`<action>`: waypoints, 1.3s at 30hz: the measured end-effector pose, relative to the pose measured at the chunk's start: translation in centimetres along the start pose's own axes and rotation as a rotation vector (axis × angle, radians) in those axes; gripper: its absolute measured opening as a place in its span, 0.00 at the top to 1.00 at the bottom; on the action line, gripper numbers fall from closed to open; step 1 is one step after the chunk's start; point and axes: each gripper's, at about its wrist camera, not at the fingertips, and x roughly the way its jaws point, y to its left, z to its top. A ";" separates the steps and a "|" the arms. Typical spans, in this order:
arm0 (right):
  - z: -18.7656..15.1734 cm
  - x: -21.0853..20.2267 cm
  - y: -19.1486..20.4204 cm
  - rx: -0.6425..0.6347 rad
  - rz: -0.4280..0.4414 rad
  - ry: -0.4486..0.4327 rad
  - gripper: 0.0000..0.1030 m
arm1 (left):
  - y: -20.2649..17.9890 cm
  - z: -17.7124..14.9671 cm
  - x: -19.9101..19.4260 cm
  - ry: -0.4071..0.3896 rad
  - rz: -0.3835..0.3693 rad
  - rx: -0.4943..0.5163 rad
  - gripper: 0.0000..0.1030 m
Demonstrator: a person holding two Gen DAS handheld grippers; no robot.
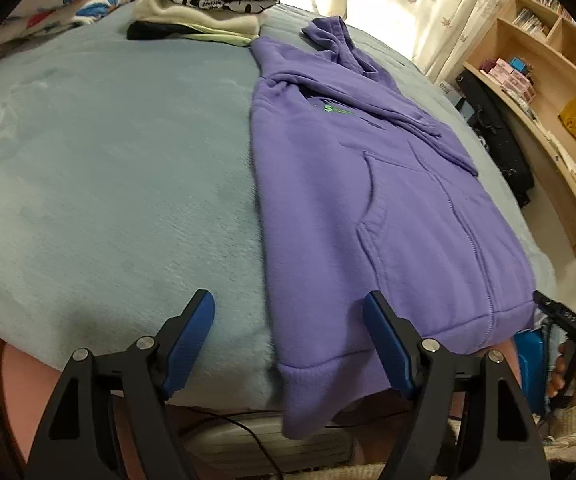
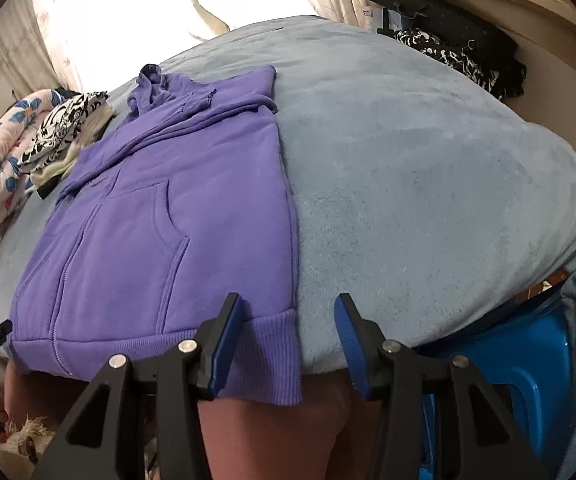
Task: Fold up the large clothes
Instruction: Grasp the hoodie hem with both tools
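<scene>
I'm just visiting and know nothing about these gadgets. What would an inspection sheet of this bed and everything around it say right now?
Surface: bed under a blue-grey fleece cover.
Job's things: purple hoodie lying front up, sleeves folded in over the body, its hem hanging over the near edge.
Clutter: folded clothes stack and a floral quilt at the far end.
Grippers: left gripper open at the hem's left corner; right gripper open at the hem's right corner; neither touches the cloth.
Cables: a thin black cable under the bed edge.
Surroundings: wooden shelves, curtains, a blue stool.
</scene>
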 end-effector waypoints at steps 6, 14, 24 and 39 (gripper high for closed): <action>-0.5 0.1 -0.1 -0.024 0.051 0.005 0.54 | 0.1 -0.4 0.5 0.018 -0.072 -0.011 0.27; -1.5 1.3 0.4 -0.068 0.076 0.034 0.54 | -1.0 -0.8 1.5 0.047 -0.123 0.030 0.27; -1.9 1.5 1.1 -0.088 0.143 0.045 0.72 | -1.6 -0.9 2.1 0.064 -0.172 0.038 0.53; -0.6 -0.1 2.7 -0.145 0.146 -0.008 0.92 | -4.2 0.9 0.5 0.020 -0.242 0.082 0.82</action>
